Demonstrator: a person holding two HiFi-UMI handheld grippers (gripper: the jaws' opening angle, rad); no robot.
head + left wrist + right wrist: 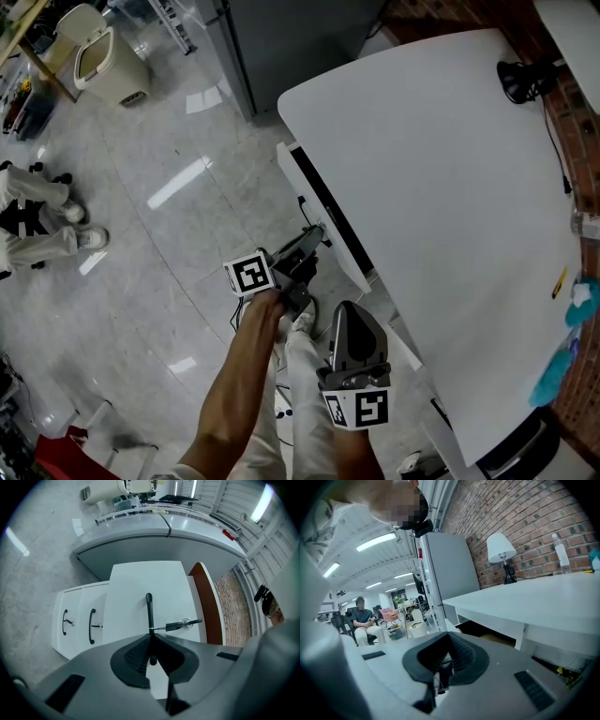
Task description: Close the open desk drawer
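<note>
Grey polished floor tiles [169, 234] give wide free room on the left, broken only by a cream waste bin [103, 56] at the far edge and a seated person's legs [37, 225]. Toward the middle, the left gripper [314, 239] reaches from the floor side to the desk drawer [323, 208], which stands pulled out past the white desk top's [441, 216] near edge with a dark slot showing along it. In the left gripper view the jaws of that gripper [151, 641] are closed on the black bar handle [149, 611] of the white drawer front. A key [185, 623] sits in the lock just beside the handle. Two lower drawer fronts, each with its own handle [91, 626], lie farther back. The right gripper [352, 319] hangs just right of the left one, near the desk edge and clear of it. Its own view shows the right gripper [443, 667] with jaws drawn together on nothing. Beyond them, under the desk, is a dark opening [487, 632], and on the desk against the brick wall stand a lamp [500, 550] and a water bottle [560, 550].
</note>
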